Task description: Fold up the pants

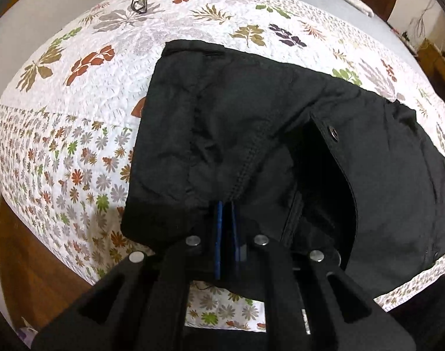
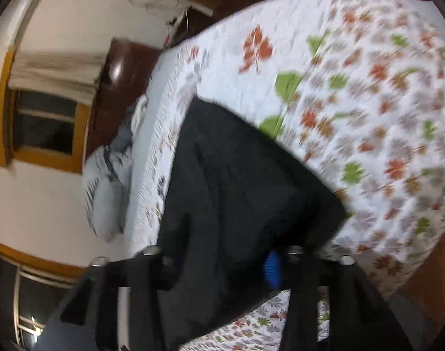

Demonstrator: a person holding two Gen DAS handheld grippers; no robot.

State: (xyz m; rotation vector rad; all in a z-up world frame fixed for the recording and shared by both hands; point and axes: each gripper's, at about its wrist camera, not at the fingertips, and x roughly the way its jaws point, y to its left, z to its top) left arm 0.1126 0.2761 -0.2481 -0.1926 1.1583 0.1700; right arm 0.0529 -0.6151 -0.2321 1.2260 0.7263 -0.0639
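Note:
Black pants (image 1: pixel 251 111) lie on a floral quilt, the waistband with a metal snap (image 1: pixel 333 132) at the right. My left gripper (image 1: pixel 226 204) is shut on the pants' near edge, the blue pads close together with cloth between them. In the blurred right wrist view the black pants (image 2: pixel 237 175) drape over my right gripper (image 2: pixel 251 257). One blue pad (image 2: pixel 272 269) shows beside the cloth. The other finger is hidden under the cloth.
The white floral quilt (image 1: pixel 90 117) covers the bed. A small dark clip-like object (image 1: pixel 139 3) lies at its far side. Pillows (image 2: pixel 108 181), a dark headboard (image 2: pixel 114 87) and a window (image 2: pixel 44 122) show in the right wrist view. Wooden floor (image 1: pixel 32 263) lies beside the bed.

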